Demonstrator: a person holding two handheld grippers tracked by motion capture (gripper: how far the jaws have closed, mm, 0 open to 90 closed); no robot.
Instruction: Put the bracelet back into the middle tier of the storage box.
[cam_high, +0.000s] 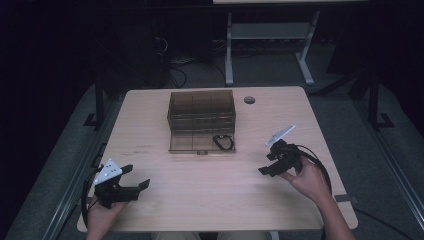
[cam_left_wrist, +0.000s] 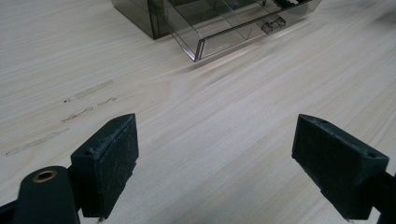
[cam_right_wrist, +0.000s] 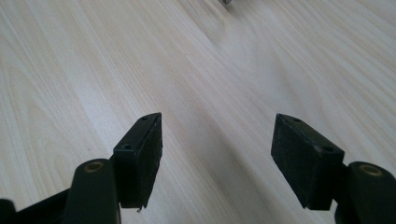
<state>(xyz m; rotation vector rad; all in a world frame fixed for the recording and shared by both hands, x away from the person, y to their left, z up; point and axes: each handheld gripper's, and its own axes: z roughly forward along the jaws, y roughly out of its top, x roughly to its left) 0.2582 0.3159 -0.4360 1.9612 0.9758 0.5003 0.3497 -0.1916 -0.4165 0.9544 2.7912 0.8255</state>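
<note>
High view: a smoked clear box (cam_high: 201, 111) sits on the far middle of the table (cam_high: 165, 205), with its bottom drawer (cam_high: 202, 142) pulled out toward the person. A black cord (cam_high: 223, 142) lies coiled in the drawer's right end, inside the drawer walls. A small round grommet (cam_high: 249, 100) sits in the tabletop just right of the box's far corner.

Left gripper (cam_high: 136, 177) is held near and to the left of the box, well apart from it, low over the wood, its grey plate on top and jaws pointing right. Right gripper (cam_high: 266, 163) is held near and to the right of the box, closer to the drawer than the left one but clear of it, jaws pointing left toward the drawer's side.

Left gripper view: the 2 jaws of the left gripper (cam_left_wrist: 212, 158) stand wide apart with bare wood between them; the drawer (cam_left_wrist: 233, 32) lies ahead, its front lip and small handle visible.

Right gripper view: the jaws of the right gripper (cam_right_wrist: 217, 149) are released too, spread with nothing between them, above plain tabletop; a corner of the drawer (cam_right_wrist: 227, 2) just shows at the top edge.
</note>
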